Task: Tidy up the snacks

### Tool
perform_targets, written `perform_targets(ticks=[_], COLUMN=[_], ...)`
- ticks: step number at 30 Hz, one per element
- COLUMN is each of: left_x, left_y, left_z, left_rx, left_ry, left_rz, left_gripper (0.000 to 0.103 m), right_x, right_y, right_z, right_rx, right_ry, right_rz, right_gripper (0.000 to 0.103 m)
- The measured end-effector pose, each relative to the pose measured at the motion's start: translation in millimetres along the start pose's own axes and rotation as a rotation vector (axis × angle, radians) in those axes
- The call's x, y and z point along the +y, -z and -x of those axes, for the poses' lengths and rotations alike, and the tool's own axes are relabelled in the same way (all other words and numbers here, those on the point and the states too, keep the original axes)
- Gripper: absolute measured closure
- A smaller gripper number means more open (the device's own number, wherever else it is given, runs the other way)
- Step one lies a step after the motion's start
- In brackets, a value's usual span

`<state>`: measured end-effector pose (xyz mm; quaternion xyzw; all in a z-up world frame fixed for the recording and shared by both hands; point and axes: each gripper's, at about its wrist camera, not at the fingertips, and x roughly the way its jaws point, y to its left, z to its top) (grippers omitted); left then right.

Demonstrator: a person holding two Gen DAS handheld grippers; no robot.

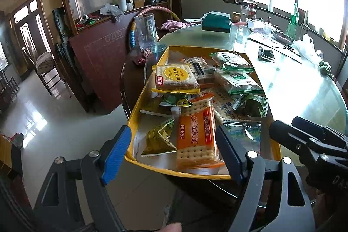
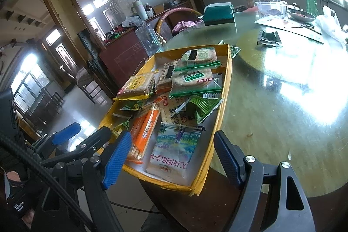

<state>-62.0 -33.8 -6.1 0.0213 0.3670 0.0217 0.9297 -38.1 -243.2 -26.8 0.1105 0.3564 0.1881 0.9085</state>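
A shallow yellow cardboard box [image 1: 134, 114] [image 2: 219, 123] sits at the near edge of the glass table, holding several snack packs. In it lie an orange cracker pack [image 1: 196, 138] [image 2: 145, 132], a yellow cracker pack [image 1: 176, 77] [image 2: 138, 85], green-wrapped biscuits [image 1: 237, 82] [image 2: 193, 79] and a white pack with a blue-green picture [image 2: 171, 153]. My left gripper [image 1: 173, 153] hovers open at the box's near rim, in line with the orange pack. To its right, my right gripper [image 2: 171, 158] is open too, over the near corner by the white pack. Neither touches a pack.
The round glass table [image 2: 271, 105] carries a clear cup [image 1: 146, 30], a teal box [image 1: 215, 22], bottles, a bowl [image 2: 301, 14], a white plastic bag [image 2: 329, 21] and a dark packet [image 2: 269, 38]. Left of the table are tiled floor, a chair [image 1: 44, 67] and a folded brown board.
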Motion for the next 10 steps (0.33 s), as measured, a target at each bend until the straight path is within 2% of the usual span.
perform_targets(ticks=[10], left_x=[-2.7], left_y=[0.5], left_z=[1.8], left_rx=[-0.016], left_ry=[-0.003], left_rz=[-0.016], left_gripper=[0.023], right_x=[0.3], right_y=[0.1], right_z=[-0.1], right_rx=[0.0], right_ry=[0.0], right_rz=[-0.003], right_gripper=[0.025])
